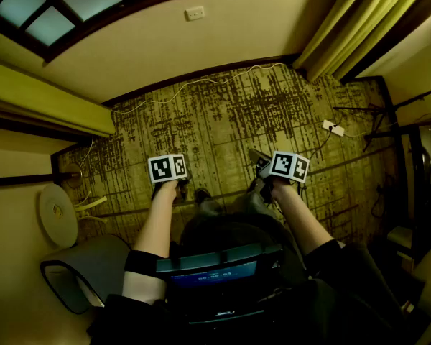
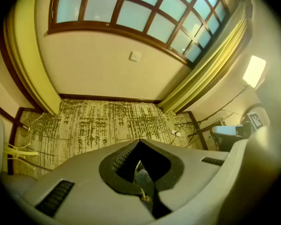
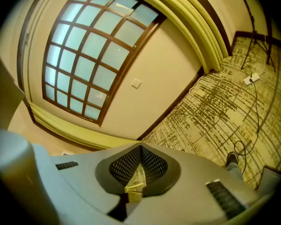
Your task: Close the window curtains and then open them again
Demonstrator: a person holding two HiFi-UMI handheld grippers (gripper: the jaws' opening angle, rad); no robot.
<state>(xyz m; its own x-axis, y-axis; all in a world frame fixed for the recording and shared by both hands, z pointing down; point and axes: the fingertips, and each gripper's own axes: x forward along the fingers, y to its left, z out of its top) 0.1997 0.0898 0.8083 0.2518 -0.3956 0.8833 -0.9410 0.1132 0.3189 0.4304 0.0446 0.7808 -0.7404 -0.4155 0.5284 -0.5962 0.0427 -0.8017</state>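
Grey L gripper (image 2: 139, 143), R gripper (image 3: 140, 148): jaws together.

Sleeves: I see dark sleeves (image 1: 145, 263), cut short.
Cubes: white marker cubes (image 1: 167, 168), black square patterns.
Shells: left hand-held gripper (image 2: 139, 143) and right hand-held gripper (image 3: 140, 146), grey, with black meshed pads.
Legs: grey trousers (image 3: 235, 170), dark shoe (image 3: 232, 159).

Patterned carpet (image 1: 223, 121); white cable (image 1: 201, 81), power strip (image 1: 333, 128) on it.

Open carpet (image 1: 223, 128), curtains (image 1: 359, 20) at both sides
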